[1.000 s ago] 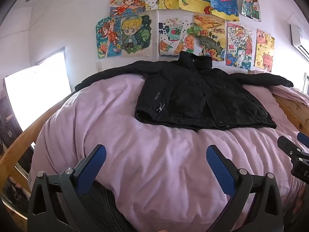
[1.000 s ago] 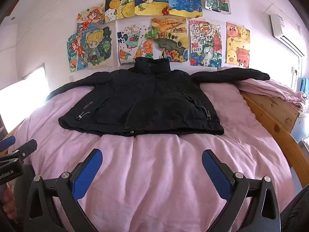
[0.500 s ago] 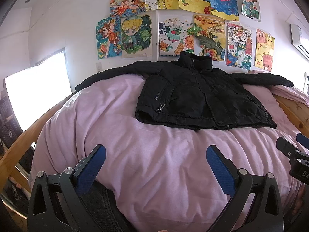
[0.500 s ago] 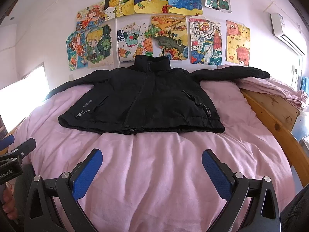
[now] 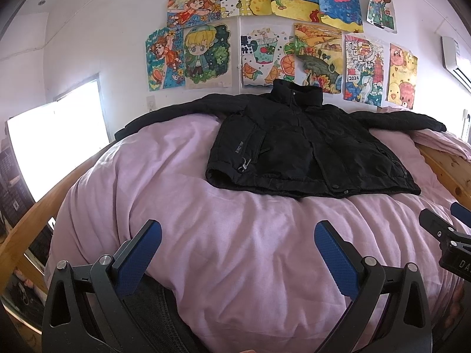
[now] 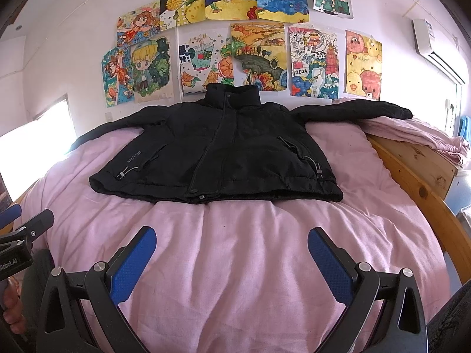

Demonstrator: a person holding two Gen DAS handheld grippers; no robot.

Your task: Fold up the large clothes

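We look across a bed (image 6: 265,279) covered by a pale pink quilt (image 5: 235,250), with a wooden frame (image 6: 412,176) running along its right side. On the wall (image 6: 73,44) behind the bed hangs a cluster of bright children's drawings (image 6: 259,50), and an air conditioner (image 6: 435,50) sits high on the right. A bright window (image 5: 53,147) glows at the left.

The black jacket (image 6: 223,153) lies flat on the far half of the bed, front up and zipped, its collar (image 6: 232,95) standing against the wall. Both sleeves are stretched out sideways: the left sleeve (image 5: 176,114) runs toward the window, the right sleeve (image 6: 353,110) rests over a folded pink sheet (image 6: 418,135) at the bed's edge. White lettering (image 6: 134,156) and a drawcord toggle (image 6: 122,174) show near the hem.

We hold the left gripper (image 5: 238,254) and the right gripper (image 6: 232,257) above the near, bare part of the quilt, well apart from the jacket. On both, the jaws are spread wide with nothing between the blue pads (image 6: 132,267).
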